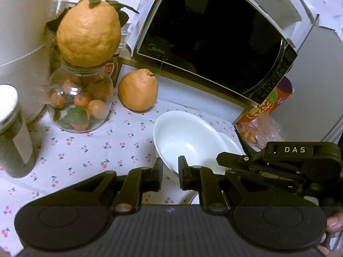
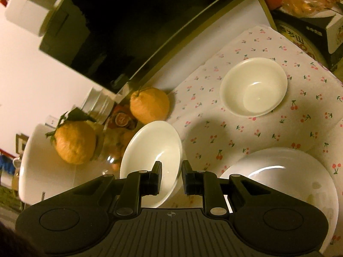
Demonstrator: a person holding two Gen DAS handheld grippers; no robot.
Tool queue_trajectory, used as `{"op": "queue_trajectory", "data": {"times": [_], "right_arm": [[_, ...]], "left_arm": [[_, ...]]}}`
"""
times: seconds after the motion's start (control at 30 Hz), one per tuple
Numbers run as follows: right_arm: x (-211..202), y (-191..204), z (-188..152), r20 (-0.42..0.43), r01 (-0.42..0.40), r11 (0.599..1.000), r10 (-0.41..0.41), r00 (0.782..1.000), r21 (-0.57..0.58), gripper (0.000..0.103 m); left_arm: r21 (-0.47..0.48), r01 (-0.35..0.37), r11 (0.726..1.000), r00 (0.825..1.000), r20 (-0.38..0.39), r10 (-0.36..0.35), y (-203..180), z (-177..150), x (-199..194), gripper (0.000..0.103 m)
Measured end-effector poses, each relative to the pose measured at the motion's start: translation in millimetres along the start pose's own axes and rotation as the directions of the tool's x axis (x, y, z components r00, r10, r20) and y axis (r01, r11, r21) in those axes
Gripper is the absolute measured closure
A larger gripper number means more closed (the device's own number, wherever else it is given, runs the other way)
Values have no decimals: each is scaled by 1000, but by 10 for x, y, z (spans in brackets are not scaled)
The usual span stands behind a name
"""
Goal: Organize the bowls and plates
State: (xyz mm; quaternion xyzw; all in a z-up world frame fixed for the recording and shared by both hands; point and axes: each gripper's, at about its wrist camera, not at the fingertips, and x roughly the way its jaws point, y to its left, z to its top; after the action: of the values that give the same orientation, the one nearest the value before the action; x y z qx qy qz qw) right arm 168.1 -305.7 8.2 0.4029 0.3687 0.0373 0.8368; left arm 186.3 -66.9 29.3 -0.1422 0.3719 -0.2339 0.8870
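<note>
In the left wrist view my left gripper (image 1: pixel 170 176) is shut on the near rim of a white bowl (image 1: pixel 188 141), which sits tilted over a second white dish (image 1: pixel 232 143). The right gripper shows there at the right (image 1: pixel 278 162), beside the bowl. In the right wrist view my right gripper (image 2: pixel 171 180) is shut on the rim of a tilted white bowl (image 2: pixel 152 150), held above the cloth. A smaller white bowl (image 2: pixel 254 86) stands upright on the cherry-print cloth beyond. A large white plate (image 2: pixel 289 171) lies at the lower right.
A black microwave (image 1: pixel 214 38) stands at the back. A large citrus fruit (image 1: pixel 89 32) sits on a glass jar of small oranges (image 1: pixel 81 100); another citrus (image 1: pixel 138 90) lies beside it. A lidded jar (image 1: pixel 12 128) is at left, snack packs (image 1: pixel 265 111) at right.
</note>
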Motion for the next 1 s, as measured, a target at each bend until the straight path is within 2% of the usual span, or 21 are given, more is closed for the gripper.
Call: {"op": "queue_trajectory", "data": {"times": [0.27, 0.5, 0.7, 1.0], "right_arm": [[-79, 115, -166, -49, -51, 999, 51, 998, -9, 83], [-113, 304, -344, -93, -81, 995, 75, 993, -65, 83], [-1, 420, -516, -152, -73, 992, 57, 987, -100, 83], [238, 555, -778, -250, -23, 986, -19, 968, -163, 82]], "left_arm": [[22, -11, 1000, 1000, -10, 11, 84, -35, -288, 90], [6, -30, 1000, 999, -40, 30, 253, -83, -452, 90], [24, -77, 997, 993, -85, 79, 377, -127, -526, 90], [74, -152, 986, 973, -162, 162, 551, -206, -581, 90]]}}
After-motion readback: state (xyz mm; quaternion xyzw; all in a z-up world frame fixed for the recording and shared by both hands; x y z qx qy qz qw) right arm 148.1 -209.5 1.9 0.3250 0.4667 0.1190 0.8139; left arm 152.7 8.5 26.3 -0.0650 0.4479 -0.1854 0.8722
